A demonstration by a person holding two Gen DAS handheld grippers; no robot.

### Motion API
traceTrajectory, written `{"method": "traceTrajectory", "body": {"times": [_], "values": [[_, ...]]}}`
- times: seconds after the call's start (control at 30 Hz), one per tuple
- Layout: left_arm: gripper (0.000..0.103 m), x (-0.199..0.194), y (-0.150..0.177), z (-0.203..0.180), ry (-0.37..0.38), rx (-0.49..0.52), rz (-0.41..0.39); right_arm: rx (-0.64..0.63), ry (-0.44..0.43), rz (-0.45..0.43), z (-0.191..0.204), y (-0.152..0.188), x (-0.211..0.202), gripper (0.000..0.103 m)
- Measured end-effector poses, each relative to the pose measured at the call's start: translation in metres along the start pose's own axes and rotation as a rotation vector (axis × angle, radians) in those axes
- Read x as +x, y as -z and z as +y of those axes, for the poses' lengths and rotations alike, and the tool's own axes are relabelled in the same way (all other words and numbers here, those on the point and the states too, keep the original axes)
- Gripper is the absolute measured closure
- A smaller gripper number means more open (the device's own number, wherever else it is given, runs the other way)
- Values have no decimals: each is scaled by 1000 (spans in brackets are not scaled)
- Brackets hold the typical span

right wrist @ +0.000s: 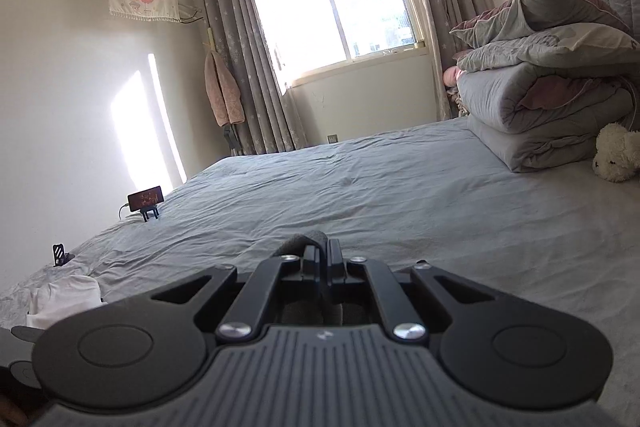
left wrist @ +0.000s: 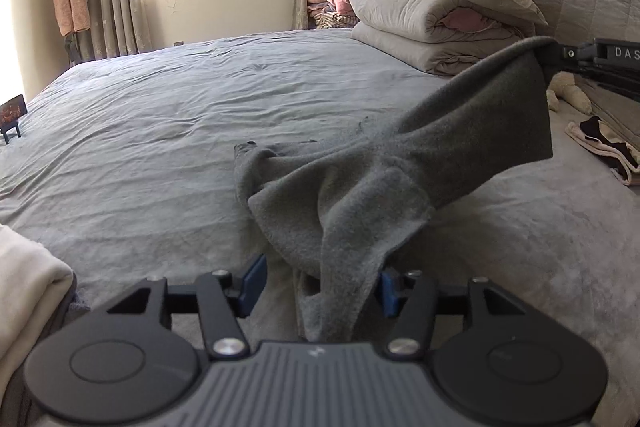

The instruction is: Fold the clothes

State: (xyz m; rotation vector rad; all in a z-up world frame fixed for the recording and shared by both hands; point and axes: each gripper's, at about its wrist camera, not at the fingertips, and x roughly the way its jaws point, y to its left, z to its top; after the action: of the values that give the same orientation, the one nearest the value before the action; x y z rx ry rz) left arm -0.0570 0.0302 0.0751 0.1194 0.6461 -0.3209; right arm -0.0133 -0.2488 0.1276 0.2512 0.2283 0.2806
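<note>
Across the wrinkled grey bed (left wrist: 160, 115), right gripper (right wrist: 323, 253) clamps the dark grey fleece garment's (left wrist: 400, 179) corner high, stretching it; left gripper (left wrist: 320, 281) spread apart around its near end.

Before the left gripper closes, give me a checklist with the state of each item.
1. Right gripper shut on the grey garment: ok.
2. Left gripper open: ok, blue pads apart.
3. Cloth lies between the left pads: ok, a fold hangs there.
4. Single layer in the left gap: cannot tell.
5. Garment flat on the bed: not ok, bunched and partly lifted.
6. Folded white cloth apart from the garment: ok.
</note>
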Motion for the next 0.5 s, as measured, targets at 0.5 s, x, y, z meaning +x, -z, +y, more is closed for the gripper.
{"method": "traceTrajectory", "body": {"times": [0.5], "values": [[42,25,-7,-43,154,52,31,240,677,-136,-113,-18,-36,99]]}}
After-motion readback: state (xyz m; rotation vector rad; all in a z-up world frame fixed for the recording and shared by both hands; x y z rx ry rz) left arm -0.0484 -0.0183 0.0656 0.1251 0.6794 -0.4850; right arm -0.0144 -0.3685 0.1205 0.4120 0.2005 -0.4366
